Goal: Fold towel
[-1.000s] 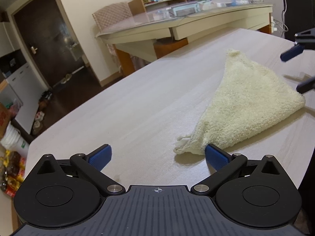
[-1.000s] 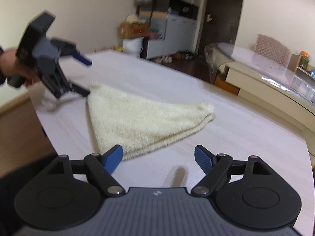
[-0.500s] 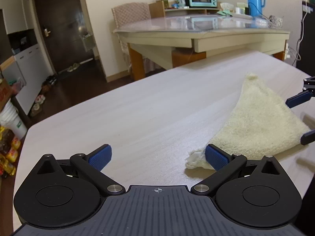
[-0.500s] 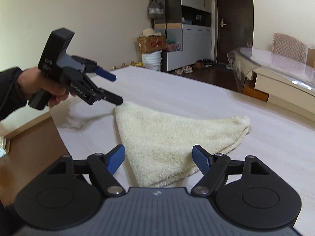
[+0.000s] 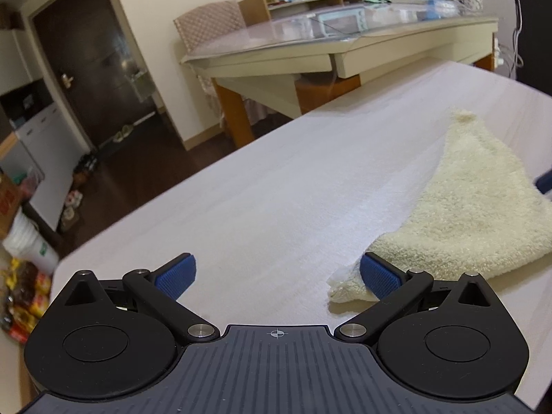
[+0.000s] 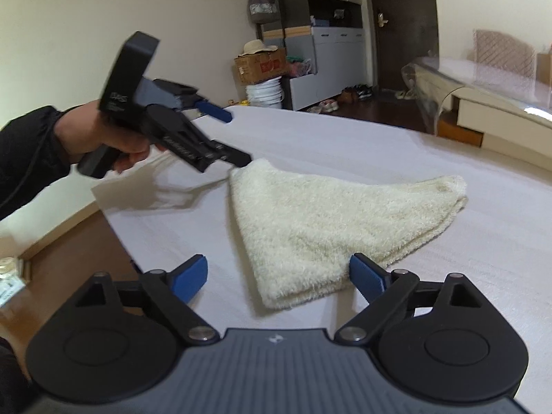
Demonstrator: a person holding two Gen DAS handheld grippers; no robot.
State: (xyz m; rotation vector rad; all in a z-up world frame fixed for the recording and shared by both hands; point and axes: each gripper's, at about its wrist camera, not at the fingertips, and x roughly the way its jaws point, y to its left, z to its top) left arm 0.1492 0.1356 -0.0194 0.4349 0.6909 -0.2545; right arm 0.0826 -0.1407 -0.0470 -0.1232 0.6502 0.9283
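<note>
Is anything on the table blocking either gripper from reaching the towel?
Nothing visible. The towel lies alone on the table. The right gripper, open, straddles its near corner; the left gripper, open, sits beside another corner.

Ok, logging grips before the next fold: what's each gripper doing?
Left gripper: open, empty, beside a towel corner.
Right gripper: open, just widened, towel corner between, ungripped.

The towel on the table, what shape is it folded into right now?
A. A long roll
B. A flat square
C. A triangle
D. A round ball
C: the towel lies flat on the table with three corners, one pointing toward each claw and one pointing away, so it makes a triangle.
</note>
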